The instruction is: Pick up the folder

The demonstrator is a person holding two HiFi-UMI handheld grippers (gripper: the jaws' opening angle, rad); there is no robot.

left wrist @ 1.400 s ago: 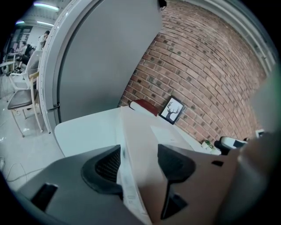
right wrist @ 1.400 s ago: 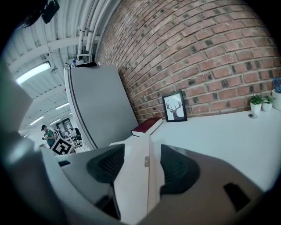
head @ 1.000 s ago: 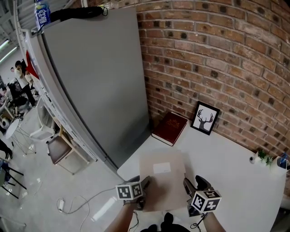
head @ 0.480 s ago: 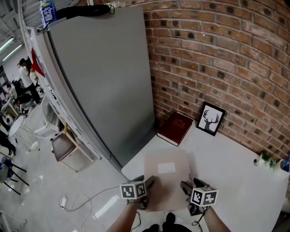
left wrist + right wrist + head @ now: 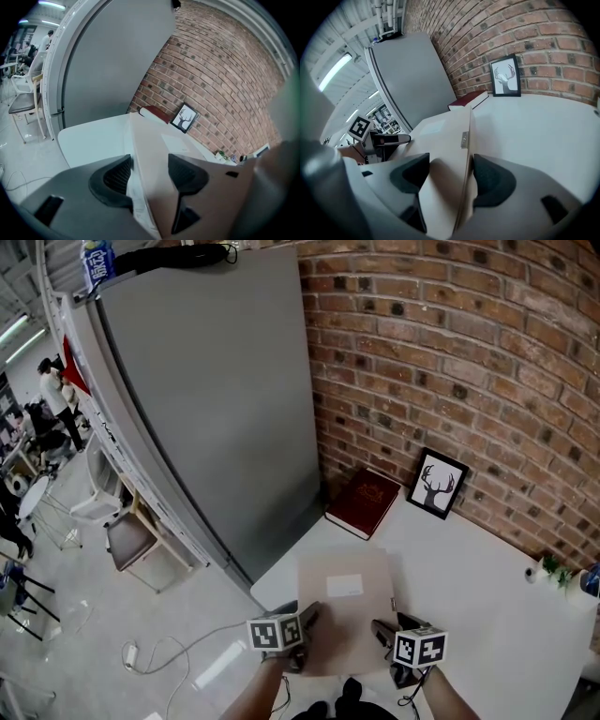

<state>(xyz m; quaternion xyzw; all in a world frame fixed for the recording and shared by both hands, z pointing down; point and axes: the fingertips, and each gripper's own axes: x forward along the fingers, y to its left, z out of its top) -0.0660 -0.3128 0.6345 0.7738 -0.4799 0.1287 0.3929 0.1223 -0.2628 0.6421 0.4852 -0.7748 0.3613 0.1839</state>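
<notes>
On the white bench [image 5: 478,587], close to its near edge, the folder [image 5: 342,626] lay flat-ish, a bit short of the red book [image 5: 364,503] by the brick wall. It was a plain tan cardboard thing with a white label [image 5: 344,585] stuck on the top cover and a small metal clip [image 5: 464,139] on its right edge. White sheets peeked out under the cover on the left side, where that edge looked raised a little off the bench.

Left gripper [image 5: 149,165] had the folder's left edge right in it. Its fingers [image 5: 115,176] stood at a middling gap, one dark pad against the sheets underneath and the other against the cover, so it looked clamped on the folder.

Right gripper [image 5: 450,164] was at the opposite edge with its fingers [image 5: 492,180] spread really wide. The folder's right edge ran in between them, close to the right-hand finger. The other finger hung clear of the cover with a shadowed gap, so no squeeze on that side.
</notes>
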